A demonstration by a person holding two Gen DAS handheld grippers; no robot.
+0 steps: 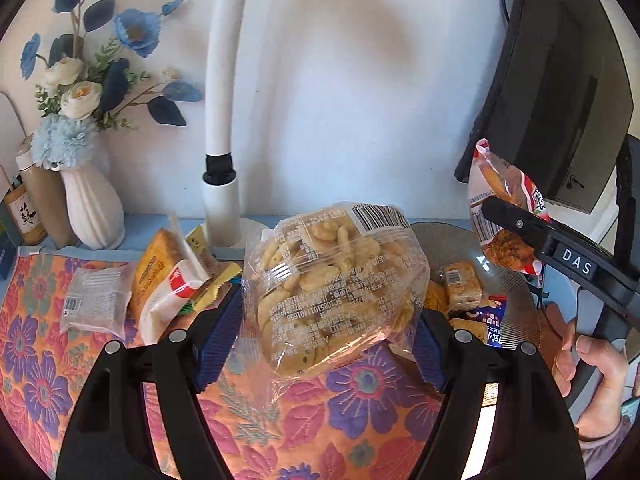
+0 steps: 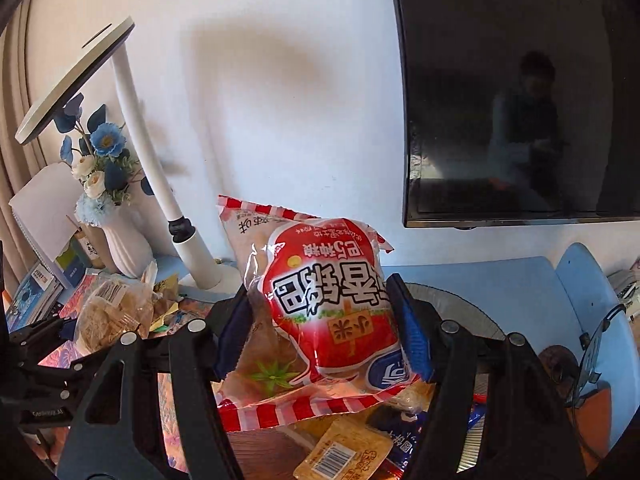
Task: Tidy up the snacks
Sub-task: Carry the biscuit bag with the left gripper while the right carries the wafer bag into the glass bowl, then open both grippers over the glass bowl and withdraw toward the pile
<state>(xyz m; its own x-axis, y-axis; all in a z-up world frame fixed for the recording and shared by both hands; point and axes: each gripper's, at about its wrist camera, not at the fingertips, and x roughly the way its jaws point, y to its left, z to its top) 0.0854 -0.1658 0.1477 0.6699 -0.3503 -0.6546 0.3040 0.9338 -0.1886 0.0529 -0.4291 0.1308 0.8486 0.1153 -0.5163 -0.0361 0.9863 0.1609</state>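
- Tools first: our left tool (image 1: 326, 320) is clamped on a clear bag of biscuit sticks (image 1: 332, 284), its blue pads pressing the bag's two sides, and the bag hangs above the floral cloth (image 1: 40, 360) on the table.
- Our right tool (image 2: 320, 332) is clamped on a red-and-white snack packet (image 2: 324, 312), held up in the air over the round grey tray (image 2: 472, 320).
- In the left wrist view we see that same packet high on the right, above the tray's far side.
- Inside the tray we see several wrapped snacks, among them a tan packet with a barcode (image 2: 344, 456) and a blue one (image 1: 490, 320).
- On the cloth to the left lies a loose heap of small snack packets (image 1: 160, 280), well apart from the tray.
- Behind it stand a white vase of blue and white flowers (image 1: 94, 208) and a white lamp (image 1: 222, 200); a dark screen (image 2: 520, 92) hangs on the wall at right.
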